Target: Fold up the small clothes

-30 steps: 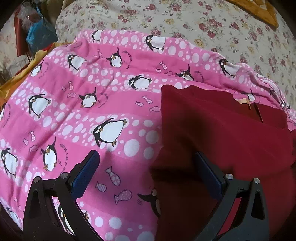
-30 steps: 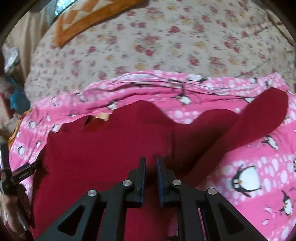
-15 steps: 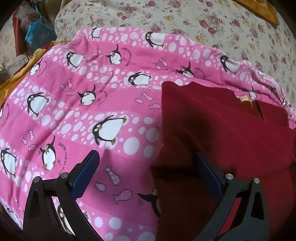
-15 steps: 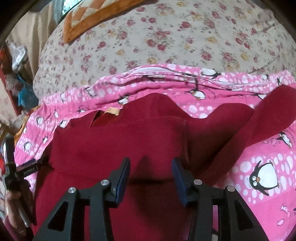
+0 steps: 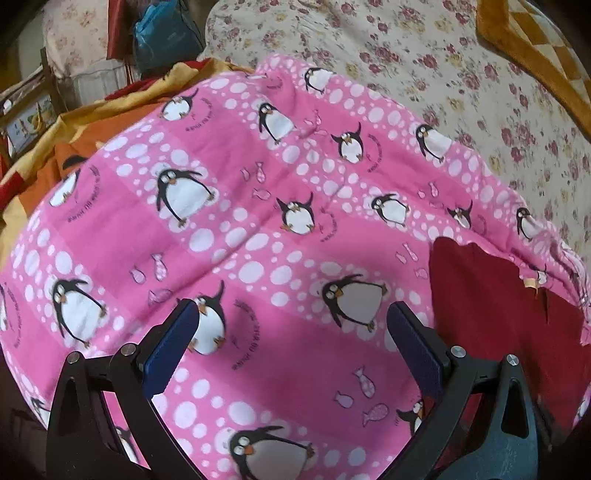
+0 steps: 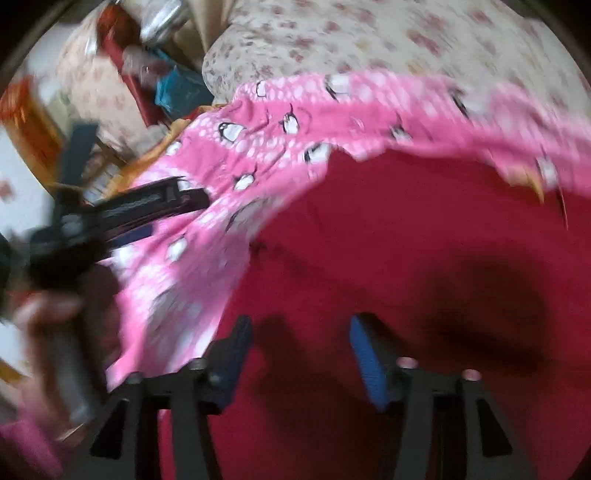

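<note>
Right hand-held gripper [image 6: 301, 354], earlier shut, opens over red garment [image 6: 424, 258].

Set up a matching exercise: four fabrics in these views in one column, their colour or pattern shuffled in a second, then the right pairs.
Things:
1. garment
2. blanket
3. bedspread
4. bag

Looks:
A. cream with small roses
B. plain dark red
C. blue
D. pink with penguins and white dots

Pairs: 1-B, 2-D, 3-A, 4-C
</note>
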